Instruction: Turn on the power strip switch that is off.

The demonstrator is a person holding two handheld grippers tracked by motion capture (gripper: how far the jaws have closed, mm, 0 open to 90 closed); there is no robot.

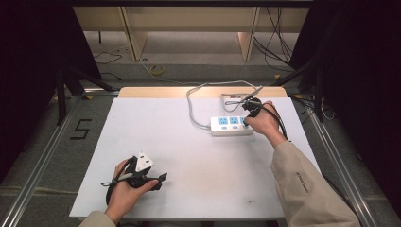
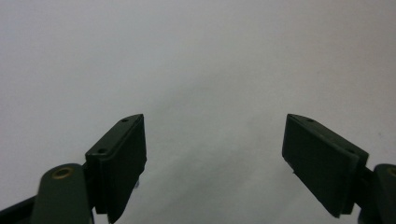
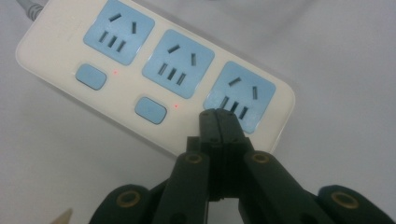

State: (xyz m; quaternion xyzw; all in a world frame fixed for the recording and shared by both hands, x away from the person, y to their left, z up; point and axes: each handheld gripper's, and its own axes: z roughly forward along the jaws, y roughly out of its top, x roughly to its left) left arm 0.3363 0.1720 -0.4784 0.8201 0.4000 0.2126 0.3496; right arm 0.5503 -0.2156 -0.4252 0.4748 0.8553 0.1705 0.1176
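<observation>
White laminate is covering the table (image 1: 189, 156) where we are working, and a cream power strip (image 1: 231, 126) with three pale blue sockets is lying flat on its far right part, its grey cable (image 1: 191, 106) looping away toward the far edge. We are holding our right gripper (image 1: 250, 109) over the right end of that strip, the right hand (image 1: 262, 122) wrapped around its body and a beige sleeve (image 1: 302, 189) running back to the near edge. In the right gripper view the right gripper (image 3: 218, 122) is showing its two black jaws pressed flat together with nothing between them, their tips sitting at the near edge of the third socket (image 3: 239, 95), just where a third blue switch would line up with the two switches (image 3: 151, 110) beside the other sockets; whether the tips are actually touching the strip we cannot tell. Two small red lights (image 3: 176, 106) are glowing next to those switches. We are resting our left gripper (image 1: 161, 178) well apart from the strip, near the front left of the table, cradled in the left hand (image 1: 124, 194). In the left gripper view the left gripper (image 2: 215, 154) is standing spread wide, its pads (image 2: 126, 158) facing bare white surface and gripping nothing.
</observation>
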